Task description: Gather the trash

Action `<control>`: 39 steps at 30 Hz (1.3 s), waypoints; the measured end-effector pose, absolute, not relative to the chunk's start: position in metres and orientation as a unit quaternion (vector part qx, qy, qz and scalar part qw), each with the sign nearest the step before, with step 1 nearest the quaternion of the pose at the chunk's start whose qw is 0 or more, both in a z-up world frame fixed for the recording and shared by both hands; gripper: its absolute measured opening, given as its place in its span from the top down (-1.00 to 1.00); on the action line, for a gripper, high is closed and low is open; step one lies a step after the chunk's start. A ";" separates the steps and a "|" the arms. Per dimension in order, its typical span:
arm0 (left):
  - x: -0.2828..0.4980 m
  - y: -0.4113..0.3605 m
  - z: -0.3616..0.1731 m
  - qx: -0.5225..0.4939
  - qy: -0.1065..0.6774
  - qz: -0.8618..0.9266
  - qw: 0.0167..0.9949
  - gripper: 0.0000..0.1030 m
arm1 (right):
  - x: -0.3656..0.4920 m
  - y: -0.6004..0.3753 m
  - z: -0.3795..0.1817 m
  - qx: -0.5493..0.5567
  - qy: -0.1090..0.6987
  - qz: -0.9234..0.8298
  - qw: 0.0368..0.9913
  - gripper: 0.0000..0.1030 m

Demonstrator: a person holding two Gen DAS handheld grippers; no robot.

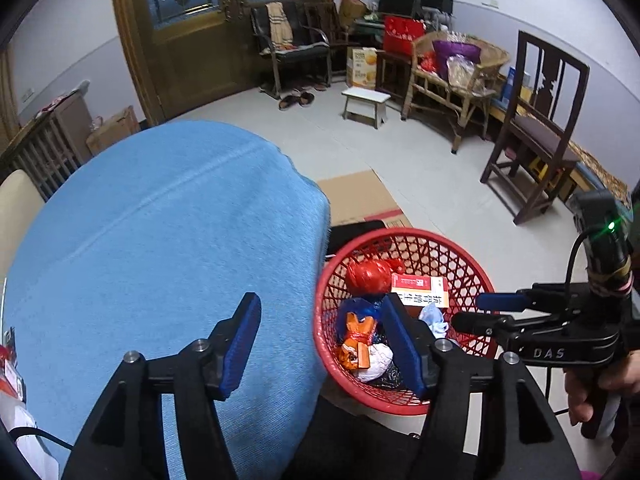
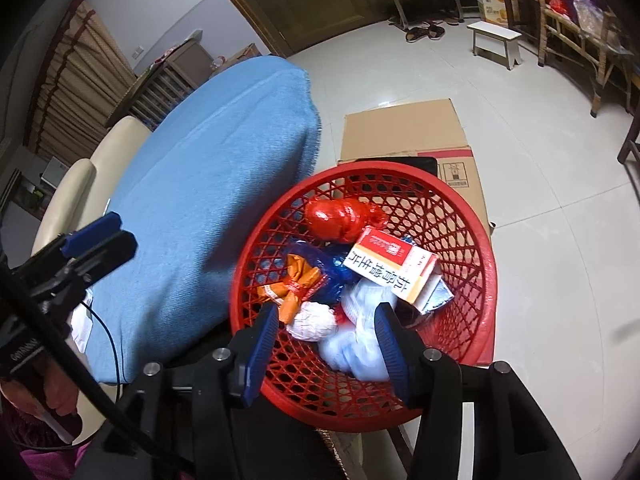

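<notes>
A red mesh basket stands beside a blue cloth-covered surface. Inside lie a red crumpled bag, a red-and-white box, an orange wrapper, a white wad and a pale plastic bag. My right gripper hangs open over the basket, with the pale bag lying loose below its jaws. My left gripper is open and empty, straddling the cloth's edge and the basket rim.
Flattened cardboard lies on the tiled floor behind the basket. A small white stool, a dark wooden chair and a wicker chair stand further off. Cream cushions border the blue cloth.
</notes>
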State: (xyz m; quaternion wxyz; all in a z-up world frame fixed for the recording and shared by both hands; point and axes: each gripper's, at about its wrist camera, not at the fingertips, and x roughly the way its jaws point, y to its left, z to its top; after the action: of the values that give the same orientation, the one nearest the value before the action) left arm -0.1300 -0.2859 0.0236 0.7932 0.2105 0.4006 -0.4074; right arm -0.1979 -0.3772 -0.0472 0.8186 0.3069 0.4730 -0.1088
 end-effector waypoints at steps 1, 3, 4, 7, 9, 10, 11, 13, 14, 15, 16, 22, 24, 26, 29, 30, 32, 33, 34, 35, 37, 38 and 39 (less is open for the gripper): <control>-0.129 -0.284 0.026 0.207 0.399 -0.407 0.795 -0.27 | -0.197 -0.375 -0.046 0.307 0.474 -0.108 0.819 -0.05; -0.129 -0.279 0.031 0.203 0.395 -0.405 0.799 -0.28 | -0.194 -0.372 -0.043 0.306 0.474 -0.106 0.819 -0.05; -0.129 -0.276 0.034 0.200 0.391 -0.402 0.803 -0.28 | -0.194 -0.370 -0.042 0.305 0.474 -0.106 0.819 -0.05; -0.128 -0.266 0.045 0.193 0.377 -0.391 0.817 -0.28 | -0.190 -0.364 -0.037 0.296 0.474 -0.103 0.822 -0.05; -0.128 -0.259 0.052 0.189 0.369 -0.383 0.826 -0.33 | -0.186 -0.359 -0.032 0.290 0.474 -0.101 0.825 -0.05; -0.128 -0.256 0.055 0.186 0.365 -0.378 0.830 -0.45 | -0.185 -0.357 -0.030 0.287 0.473 -0.100 0.827 -0.05; -0.128 -0.253 0.058 0.182 0.359 -0.374 0.835 -0.53 | -0.184 -0.354 -0.028 0.283 0.473 -0.099 0.828 -0.05; -0.129 -0.246 0.064 0.177 0.348 -0.368 0.844 -0.54 | -0.182 -0.349 -0.024 0.277 0.471 -0.097 0.832 -0.05; -0.129 -0.244 0.067 0.176 0.345 -0.364 0.847 -0.54 | -0.180 -0.346 -0.020 0.271 0.470 -0.095 0.834 -0.06; -0.129 -0.241 0.071 0.174 0.341 -0.360 0.851 -0.54 | -0.180 -0.343 -0.018 0.267 0.469 -0.094 0.836 -0.10; -0.129 -0.237 0.073 0.172 0.337 -0.356 0.854 -0.54 | -0.178 -0.339 -0.015 0.260 0.468 -0.095 0.839 -0.11; -0.125 -0.213 0.091 0.160 0.319 -0.314 0.880 -0.55 | -0.168 -0.320 0.002 0.233 0.460 -0.087 0.852 -0.12; -0.123 -0.203 0.097 0.157 0.313 -0.292 0.890 -0.55 | -0.163 -0.313 0.008 0.225 0.456 -0.082 0.857 -0.12; -0.120 -0.192 0.101 0.154 0.309 -0.266 0.900 -0.55 | -0.157 -0.303 0.016 0.215 0.449 -0.076 0.864 -0.12; -0.116 -0.173 0.108 0.149 0.301 -0.223 0.915 -0.56 | -0.149 -0.288 0.030 0.195 0.434 -0.067 0.877 -0.12; -0.114 -0.165 0.110 0.147 0.300 -0.208 0.919 -0.56 | -0.146 -0.283 0.035 0.190 0.429 -0.064 0.881 -0.13; -0.111 -0.153 0.113 0.142 0.299 -0.186 0.925 -0.60 | -0.139 -0.271 0.046 0.178 0.417 -0.056 0.890 -0.15; -0.110 -0.144 0.115 0.136 0.298 -0.170 0.929 -0.61 | -0.135 -0.265 0.051 0.171 0.412 -0.051 0.894 -0.15; -0.109 -0.138 0.116 0.133 0.297 -0.160 0.932 -0.67 | -0.130 -0.258 0.057 0.162 0.407 -0.047 0.898 -0.16; -0.108 -0.131 0.118 0.129 0.293 -0.148 0.936 -0.71 | -0.126 -0.250 0.064 0.152 0.400 -0.042 0.903 -0.16; -0.108 -0.117 0.122 0.125 0.285 -0.126 0.942 -0.72 | -0.119 -0.235 0.076 0.133 0.385 -0.033 0.913 -0.16; -0.109 -0.110 0.124 0.123 0.283 -0.116 0.944 -0.72 | -0.115 -0.224 0.084 0.120 0.376 -0.030 0.918 -0.17; -0.109 -0.103 0.126 0.122 0.280 -0.104 0.947 -0.72 | -0.113 -0.218 0.088 0.114 0.370 -0.028 0.922 -0.17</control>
State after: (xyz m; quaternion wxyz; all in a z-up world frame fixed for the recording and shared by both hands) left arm -0.1088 -0.1029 0.1257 0.9465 0.1219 0.2801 -0.1039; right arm -0.1135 -0.2184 0.0883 0.9216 0.1143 0.3699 -0.0283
